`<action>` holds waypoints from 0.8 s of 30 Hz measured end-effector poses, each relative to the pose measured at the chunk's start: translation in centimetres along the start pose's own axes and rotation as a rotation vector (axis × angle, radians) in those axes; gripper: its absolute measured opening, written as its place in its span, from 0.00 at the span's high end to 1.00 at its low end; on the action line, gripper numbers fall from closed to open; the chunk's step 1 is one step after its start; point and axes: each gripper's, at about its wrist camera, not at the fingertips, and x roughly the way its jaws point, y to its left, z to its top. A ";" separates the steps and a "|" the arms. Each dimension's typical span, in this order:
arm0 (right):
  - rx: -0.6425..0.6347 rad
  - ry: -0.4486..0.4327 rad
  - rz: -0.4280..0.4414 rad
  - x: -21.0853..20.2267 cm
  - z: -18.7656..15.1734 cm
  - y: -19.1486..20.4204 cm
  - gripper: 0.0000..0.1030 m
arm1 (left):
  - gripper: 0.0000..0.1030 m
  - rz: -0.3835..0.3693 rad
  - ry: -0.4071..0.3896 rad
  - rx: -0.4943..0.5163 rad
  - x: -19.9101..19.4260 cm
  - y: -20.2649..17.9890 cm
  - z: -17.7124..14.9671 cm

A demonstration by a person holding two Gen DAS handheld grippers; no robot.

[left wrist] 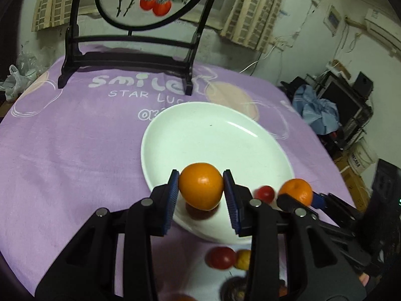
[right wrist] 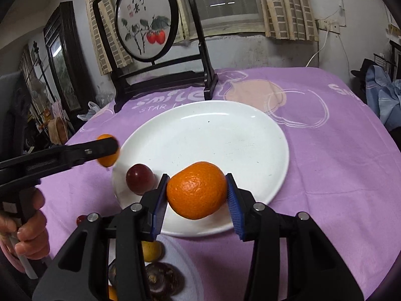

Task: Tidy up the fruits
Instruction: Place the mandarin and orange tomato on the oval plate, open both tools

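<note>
A white oval plate (left wrist: pixel 213 135) lies on the purple tablecloth; it also shows in the right wrist view (right wrist: pixel 213 135). My left gripper (left wrist: pixel 201 186) is shut on an orange (left wrist: pixel 201 185) and holds it over the plate's near rim. My right gripper (right wrist: pixel 197 190) is shut on another orange (right wrist: pixel 196 190) over the plate's near edge. A dark red round fruit (right wrist: pixel 139 179) rests on the plate's near-left rim. In the left wrist view the right gripper's orange (left wrist: pixel 297 190) shows at the right, with the red fruit (left wrist: pixel 264 193) beside it.
A black-framed round painting on a stand (right wrist: pixel 147 30) stands behind the plate. Below my grippers lie a second white plate (right wrist: pixel 185 263) with a yellow fruit (right wrist: pixel 151 250), a dark brown fruit (right wrist: pixel 160 279) and a red fruit (left wrist: pixel 221 257). Clutter stands off the table's right.
</note>
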 end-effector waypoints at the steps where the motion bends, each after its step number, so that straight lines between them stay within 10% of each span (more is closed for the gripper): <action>1: -0.005 0.005 0.000 0.3 0.1 0.1 0.57 | 0.65 0.013 0.008 0.004 0.7 0.1 0.2; 8: -0.033 0.042 0.012 1.8 0.2 0.9 0.56 | 0.63 0.039 0.045 0.005 2.4 0.4 0.1; 14: -0.063 -0.028 0.011 -1.5 -0.1 1.4 0.40 | 0.23 0.080 -0.056 0.037 -1.5 -0.1 -0.2; 24: -0.058 0.060 0.127 -5.7 -3.9 1.6 0.37 | 0.07 0.098 -0.148 0.059 -8.8 1.6 -5.7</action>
